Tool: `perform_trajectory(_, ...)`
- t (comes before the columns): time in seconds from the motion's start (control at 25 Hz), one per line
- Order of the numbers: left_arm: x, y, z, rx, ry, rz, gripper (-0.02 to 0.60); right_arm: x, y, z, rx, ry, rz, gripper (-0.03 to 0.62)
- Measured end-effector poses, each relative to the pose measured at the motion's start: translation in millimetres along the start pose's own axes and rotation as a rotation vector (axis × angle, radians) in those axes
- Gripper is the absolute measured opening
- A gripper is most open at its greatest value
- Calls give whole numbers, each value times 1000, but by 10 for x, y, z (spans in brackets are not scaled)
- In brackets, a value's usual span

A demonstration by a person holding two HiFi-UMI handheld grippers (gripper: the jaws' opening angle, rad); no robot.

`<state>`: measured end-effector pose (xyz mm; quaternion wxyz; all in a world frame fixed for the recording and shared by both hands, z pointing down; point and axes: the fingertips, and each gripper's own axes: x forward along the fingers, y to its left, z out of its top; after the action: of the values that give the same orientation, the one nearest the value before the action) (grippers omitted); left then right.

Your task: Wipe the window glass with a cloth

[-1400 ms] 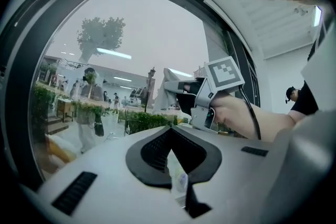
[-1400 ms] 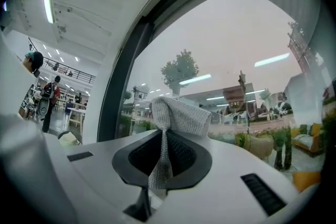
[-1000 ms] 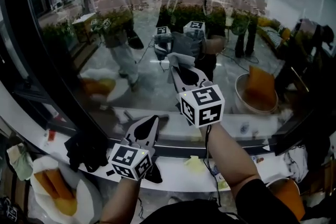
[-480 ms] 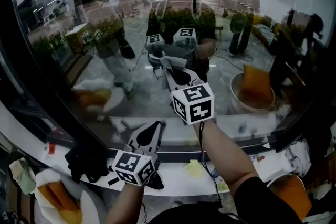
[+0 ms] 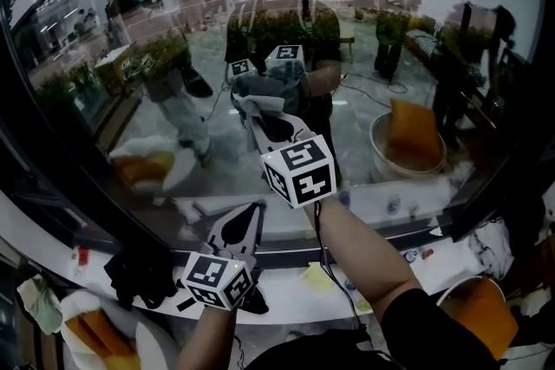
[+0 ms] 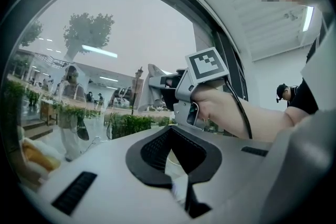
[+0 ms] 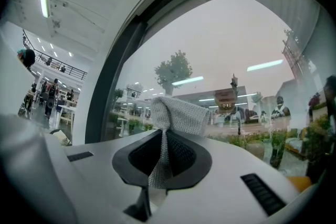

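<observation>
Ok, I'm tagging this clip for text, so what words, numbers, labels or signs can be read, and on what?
None can be read.
Marker cubes: black-and-white square patterns only, no letters or digits.
Cloth: no label showing.
Sign-like panel seen in the window glass: too blurred to read.

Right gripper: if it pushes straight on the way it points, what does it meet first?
The window glass, reached cloth-first: the right gripper is shut on the grey cloth, which sticks out ahead of the jaws. Whether the cloth touches the glass now is unclear.
</observation>
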<state>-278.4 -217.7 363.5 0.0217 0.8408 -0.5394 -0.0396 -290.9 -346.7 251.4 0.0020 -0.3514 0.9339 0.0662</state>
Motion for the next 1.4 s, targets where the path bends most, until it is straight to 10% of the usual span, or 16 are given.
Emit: perform_trajectory(1.4, 1225, -1719, -158, 13, 46, -212, 0, -1712, -2089, -142, -16, 42, -213, 41)
